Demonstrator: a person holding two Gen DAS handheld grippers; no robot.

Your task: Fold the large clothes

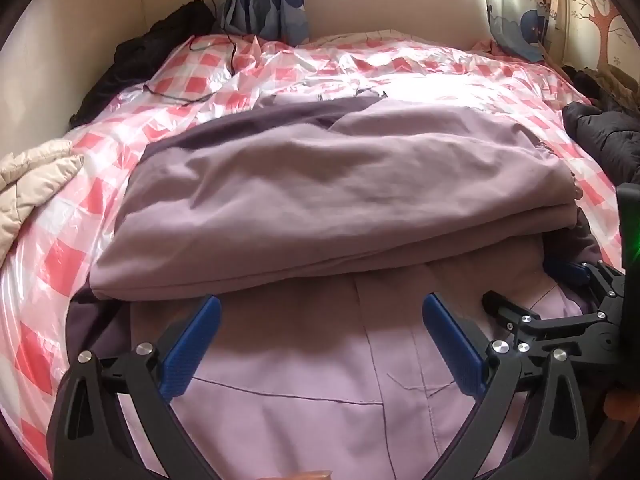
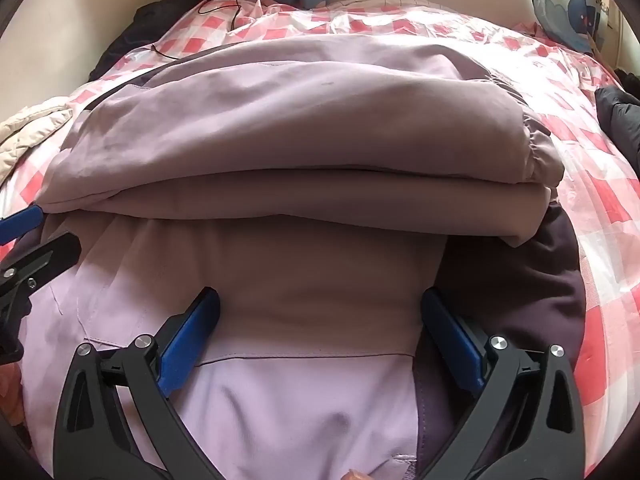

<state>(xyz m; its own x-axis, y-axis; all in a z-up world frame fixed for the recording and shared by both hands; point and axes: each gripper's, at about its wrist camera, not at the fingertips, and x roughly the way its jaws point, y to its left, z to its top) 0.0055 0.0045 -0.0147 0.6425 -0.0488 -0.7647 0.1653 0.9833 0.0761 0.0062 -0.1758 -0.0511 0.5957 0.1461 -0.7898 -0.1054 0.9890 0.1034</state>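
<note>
A large lilac jacket with dark purple panels lies on the bed, its far part folded over into a thick stack; it also shows in the right wrist view. My left gripper is open and empty, hovering low over the flat near part of the jacket, fingertips close to the fold's edge. My right gripper is open and empty over the same near part, further right beside a dark purple panel. The right gripper also appears at the left wrist view's right edge. The left gripper shows at the right wrist view's left edge.
The bed is covered by a pink-and-white checked plastic sheet. A beige quilted garment lies at the left. Dark garments lie at the right and by the left wall. A black cable crosses the far sheet. Curtains hang behind.
</note>
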